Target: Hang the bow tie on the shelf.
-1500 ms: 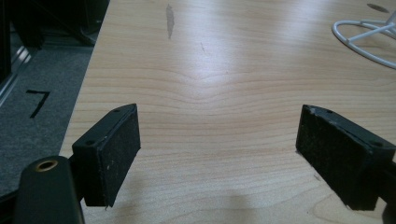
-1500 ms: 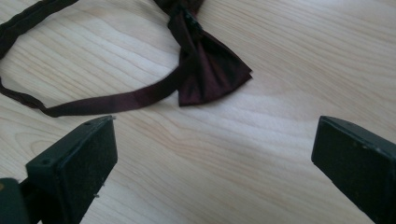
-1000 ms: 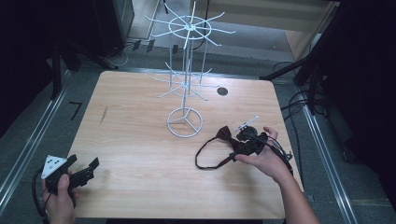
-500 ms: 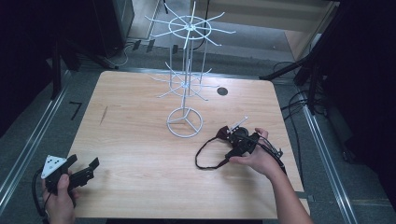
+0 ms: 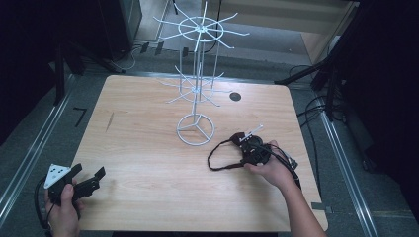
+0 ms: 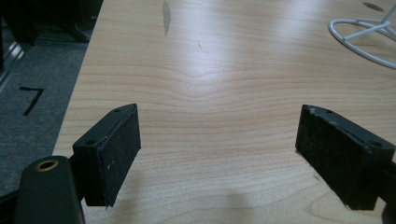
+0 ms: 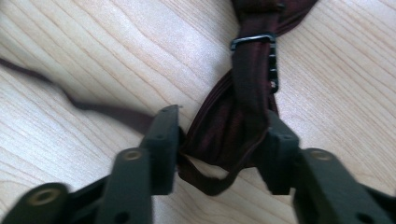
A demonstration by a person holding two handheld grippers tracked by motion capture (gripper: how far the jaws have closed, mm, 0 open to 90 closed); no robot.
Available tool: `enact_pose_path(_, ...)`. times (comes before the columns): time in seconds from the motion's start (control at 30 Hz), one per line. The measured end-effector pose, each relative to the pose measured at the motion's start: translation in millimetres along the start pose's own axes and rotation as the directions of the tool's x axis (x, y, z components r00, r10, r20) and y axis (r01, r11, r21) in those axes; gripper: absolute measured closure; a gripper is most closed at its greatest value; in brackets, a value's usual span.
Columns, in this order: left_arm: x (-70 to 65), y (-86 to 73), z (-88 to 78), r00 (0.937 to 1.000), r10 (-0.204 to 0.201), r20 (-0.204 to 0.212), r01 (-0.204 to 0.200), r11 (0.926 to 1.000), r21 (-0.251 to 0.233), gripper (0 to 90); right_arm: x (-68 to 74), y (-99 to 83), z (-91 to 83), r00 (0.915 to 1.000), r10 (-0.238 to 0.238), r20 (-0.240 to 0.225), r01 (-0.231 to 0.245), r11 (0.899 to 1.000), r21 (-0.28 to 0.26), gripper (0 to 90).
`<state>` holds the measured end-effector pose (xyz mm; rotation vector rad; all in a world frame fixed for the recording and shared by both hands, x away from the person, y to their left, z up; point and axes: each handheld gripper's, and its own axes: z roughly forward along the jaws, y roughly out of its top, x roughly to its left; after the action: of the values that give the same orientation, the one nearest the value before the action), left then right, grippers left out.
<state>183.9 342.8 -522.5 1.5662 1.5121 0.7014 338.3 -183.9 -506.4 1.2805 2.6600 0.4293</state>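
A dark maroon bow tie (image 7: 243, 116) with a thin strap lies on the wooden table (image 5: 138, 148), right of centre. Its strap loop (image 5: 217, 160) trails to the left. My right gripper (image 5: 251, 147) points down on it. In the right gripper view its jaws (image 7: 222, 135) have just been closing and now pinch the folded fabric between the pads. My left gripper (image 5: 90, 171) rests at the table's near left corner. Its jaws (image 6: 217, 154) stand wide open over bare wood.
A white wire display stand (image 5: 196, 129) with spoke arms rises from a ring base mid-table, just left of the bow tie. A dark round hole (image 5: 235, 97) sits at the far right. Metal rails and cables run along the floor on both sides.
The right hand came down and slightly left onto the bow tie, and its jaws closed on the fabric. The left hand stayed where it was.
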Motion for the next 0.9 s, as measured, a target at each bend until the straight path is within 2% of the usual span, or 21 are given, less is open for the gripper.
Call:
enact_pose_path(0.03,0.0,0.0,0.0,1.0,0.0,0.0,0.0,1.0,0.0,14.9,0.0,0.0,0.0,1.0,0.0,0.0,0.0,1.0,0.0,59.2)
enact_pose_path(0.07,0.2,0.0,0.0,1.0,0.0,0.001,0.0,1.0,0.0,14.9,0.2,0.0,-0.3,1.0,-0.001,0.0,0.001,1.0,-0.002,64.2)
enact_pose_path(0.1,0.2,0.0,0.0,1.0,-0.002,0.0,0.002,1.0,0.0,14.9,1.1,-0.6,-0.9,0.9998,-0.013,0.013,0.013,1.0,-0.006,73.5)
enact_pose_path(0.2,0.3,0.0,0.1,1.0,-0.004,0.001,0.004,1.0,0.0,14.9,3.2,-1.0,-1.2,0.9993,-0.008,0.037,0.009,1.0,-0.008,82.2)
enact_pose_path(0.43,0.7,0.1,0.1,1.0,-0.007,0.005,0.007,1.0,0.002,14.9,2.3,-2.6,-2.1,0.9995,0.012,0.031,-0.011,1.0,-0.023,85.9)
enact_pose_path(0.47,0.8,0.1,0.2,1.0,-0.007,0.005,0.007,1.0,0.003,14.9,1.7,-5.2,-2.4,0.9993,0.022,0.031,-0.02,0.999,-0.05,86.2)
enact_pose_path(0.5,0.8,0.1,0.2,1.0,-0.007,0.005,0.007,1.0,0.003,14.9,1.7,-5.2,-2.4,0.9993,0.022,0.031,-0.02,0.999,-0.05,86.2)
enact_pose_path(0.53,0.8,0.1,0.2,1.0,-0.007,0.005,0.007,1.0,0.003,14.8,1.6,-8.2,-3.1,0.9983,0.033,0.048,-0.029,0.997,-0.078,86.2)
enact_pose_path(0.57,0.8,0.1,0.2,1.0,-0.007,0.005,0.007,1.0,0.003,14.9,1.6,-8.2,-3.1,0.9983,0.033,0.048,-0.029,0.997,-0.078,86.2)
enact_pose_path(0.63,0.8,0.1,0.3,1.0,-0.006,0.005,0.006,1.0,0.003,14.9,0.6,-11.5,-4.3,0.9976,0.047,0.052,-0.041,0.992,-0.116,86.3)
enact_pose_path(0.67,0.6,0.2,0.2,1.0,-0.005,0.003,0.005,1.0,0.004,14.9,0.5,-14.5,-6.3,0.9965,0.061,0.057,-0.052,0.986,-0.157,86.3)
enact_pose_path(0.73,0.6,0.2,0.2,1.0,-0.004,0.003,0.004,1.0,0.005,14.9,0.8,-15.4,-7.3,0.996,0.065,0.062,-0.053,0.983,-0.175,86.3)
enact_pose_path(0.8,0.4,0.1,0.4,1.0,-0.005,0.002,0.005,1.0,0.003,14.9,2.2,-17.8,-13.3,0.9955,0.069,0.065,-0.052,0.97,-0.238,86.3)
enact_pose_path(0.83,0.4,0.1,0.3,1.0,-0.004,0.002,0.004,1.0,0.003,14.9,2.2,-17.8,-13.3,0.9955,0.069,0.065,-0.052,0.97,-0.238,86.3)
enact_pose_path(0.87,0.3,0.1,0.2,1.0,-0.001,0.001,0.001,1.0,0.004,14.9,4.1,-18.5,-17.7,0.9952,0.067,0.071,-0.045,0.96,-0.277,86.3)
enact_pose_path(0.9,0.3,0.1,0.2,1.0,-0.001,0.001,0.001,1.0,0.004,14.9,4.1,-18.5,-17.7,0.9952,0.067,0.071,-0.045,0.96,-0.277,86.3)
